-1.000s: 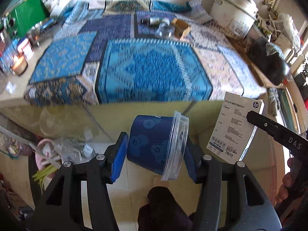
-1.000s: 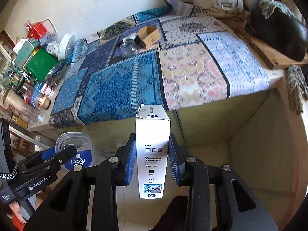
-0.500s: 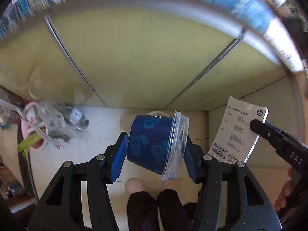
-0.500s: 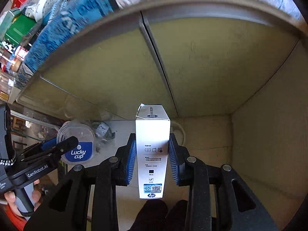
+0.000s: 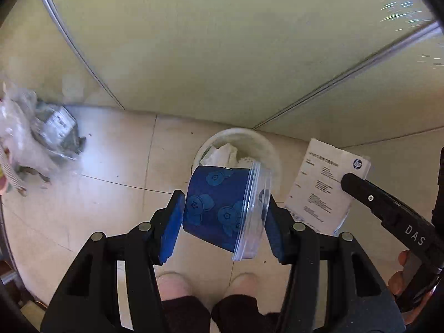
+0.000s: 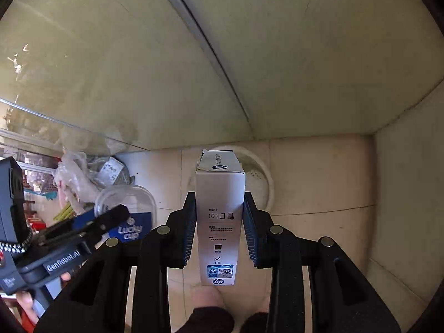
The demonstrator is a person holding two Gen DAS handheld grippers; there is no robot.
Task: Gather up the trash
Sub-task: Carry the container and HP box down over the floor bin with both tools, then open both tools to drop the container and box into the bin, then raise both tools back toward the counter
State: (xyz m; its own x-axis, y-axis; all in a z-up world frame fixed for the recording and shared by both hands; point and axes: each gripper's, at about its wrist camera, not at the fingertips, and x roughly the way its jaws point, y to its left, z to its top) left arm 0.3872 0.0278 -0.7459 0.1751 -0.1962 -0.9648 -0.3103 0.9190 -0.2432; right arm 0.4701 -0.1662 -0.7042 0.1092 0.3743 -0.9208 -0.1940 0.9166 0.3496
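The person is standing with both feet point(image 5: 205, 285) on the tiled floor point(image 5: 111, 208), pointing both tongs steeply down.

The left gripper point(image 5: 222, 219) is clamping a blue cup point(image 5: 216, 208) sideways, one pad on its base, the other on its clear lid point(image 5: 249, 213), the jaws standing about half apart to fit it. The right gripper point(image 6: 219, 227) is pinching a white box point(image 6: 219, 222) upright by its narrow sides, the jaws nearly together.

Just beyond both loads, a white bin point(image 5: 266, 149) is sitting on the floor against the cabinet point(image 5: 222, 41), with crumpled paper point(image 5: 222, 152) already inside. Further left, a heap of bags point(image 5: 36, 141) is lying by the cabinet foot.

I judge this to be the drop-off step: both pieces are hanging over or just short of the bin. The next move calls for centring each piece over the rim, then letting go, probably one at a time, since the mouth looks tight for both.
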